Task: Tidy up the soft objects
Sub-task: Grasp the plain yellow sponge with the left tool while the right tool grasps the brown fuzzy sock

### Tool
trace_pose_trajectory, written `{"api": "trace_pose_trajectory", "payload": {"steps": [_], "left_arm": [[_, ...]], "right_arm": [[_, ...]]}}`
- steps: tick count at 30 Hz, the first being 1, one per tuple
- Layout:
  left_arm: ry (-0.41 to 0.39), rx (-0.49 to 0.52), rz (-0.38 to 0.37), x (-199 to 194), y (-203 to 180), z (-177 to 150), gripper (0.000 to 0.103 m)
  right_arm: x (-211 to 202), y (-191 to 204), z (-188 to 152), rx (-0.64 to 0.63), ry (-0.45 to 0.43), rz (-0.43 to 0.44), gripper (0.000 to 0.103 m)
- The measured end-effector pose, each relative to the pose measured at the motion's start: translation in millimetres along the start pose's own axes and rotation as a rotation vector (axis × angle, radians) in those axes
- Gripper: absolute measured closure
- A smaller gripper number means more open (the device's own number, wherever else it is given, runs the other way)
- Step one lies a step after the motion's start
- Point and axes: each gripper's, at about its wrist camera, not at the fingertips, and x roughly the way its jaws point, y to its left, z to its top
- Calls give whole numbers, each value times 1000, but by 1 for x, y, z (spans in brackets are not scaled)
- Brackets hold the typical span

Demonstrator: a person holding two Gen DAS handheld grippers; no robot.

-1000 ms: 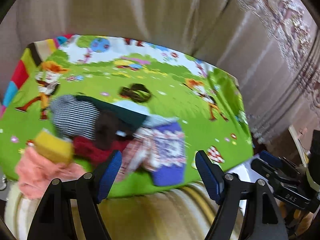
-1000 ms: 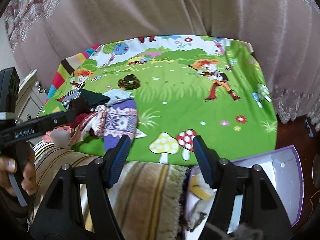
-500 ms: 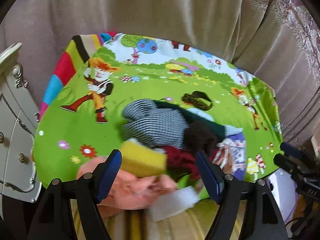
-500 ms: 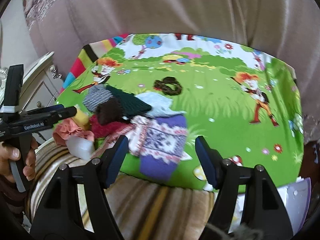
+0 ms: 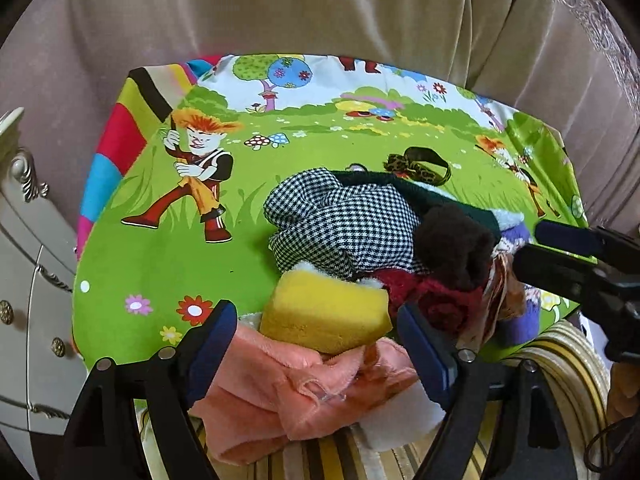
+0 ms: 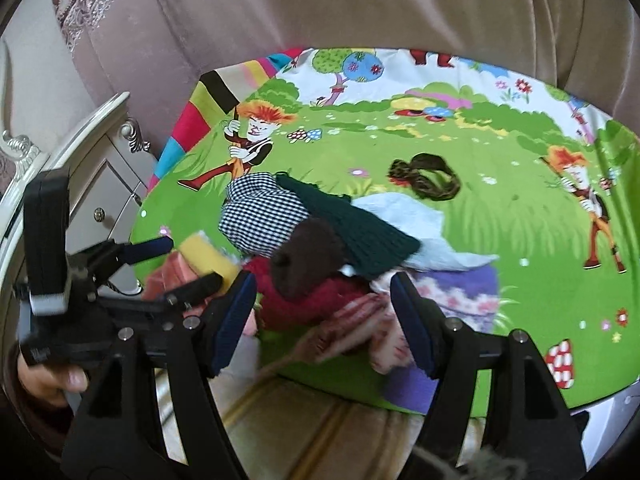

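Drawn curtains back a cartoon-print mat (image 5: 168, 264) whose near edge carries one heap: one pink cloth (image 5: 280, 384), one yellow sponge (image 5: 324, 316), one checked cloth (image 5: 340, 220). The left gripper (image 5: 316, 344), wide open and empty, straddles the sponge; the right gripper (image 6: 324, 312), equally open, holds nothing. Gripping could drag the overhanging cloth off.
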Motion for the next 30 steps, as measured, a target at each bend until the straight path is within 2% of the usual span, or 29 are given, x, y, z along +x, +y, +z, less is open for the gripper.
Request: {"api": "trace_pose_trajectory", "payload": {"steps": [9, 11, 12, 13, 14, 17, 22, 30], "left_arm": [[36, 44, -11, 20, -1, -1, 20], [35, 35, -22, 21, 1, -1, 33], [37, 26, -31, 22, 3, -1, 33], [34, 18, -38, 22, 5, -1, 34], [32, 9, -46, 21, 7, -2, 36], [18, -18, -60, 18, 11, -3, 38], [-34, -88, -81, 7, 23, -4, 39], [-140, -215, -96, -17, 42, -5, 40]], "right_arm": [[36, 14, 9, 20, 28, -24, 31], [43, 15, 9, 14, 33, -39, 31], [46, 16, 9, 14, 34, -48, 33], [48, 16, 8, 12, 36, -51, 41], [52, 17, 8, 6, 41, -51, 54], [56, 16, 5, -2, 54, -56, 68], [47, 15, 1, -8, 28, -49, 75], [17, 18, -4, -26, -54, -45, 77]]}}
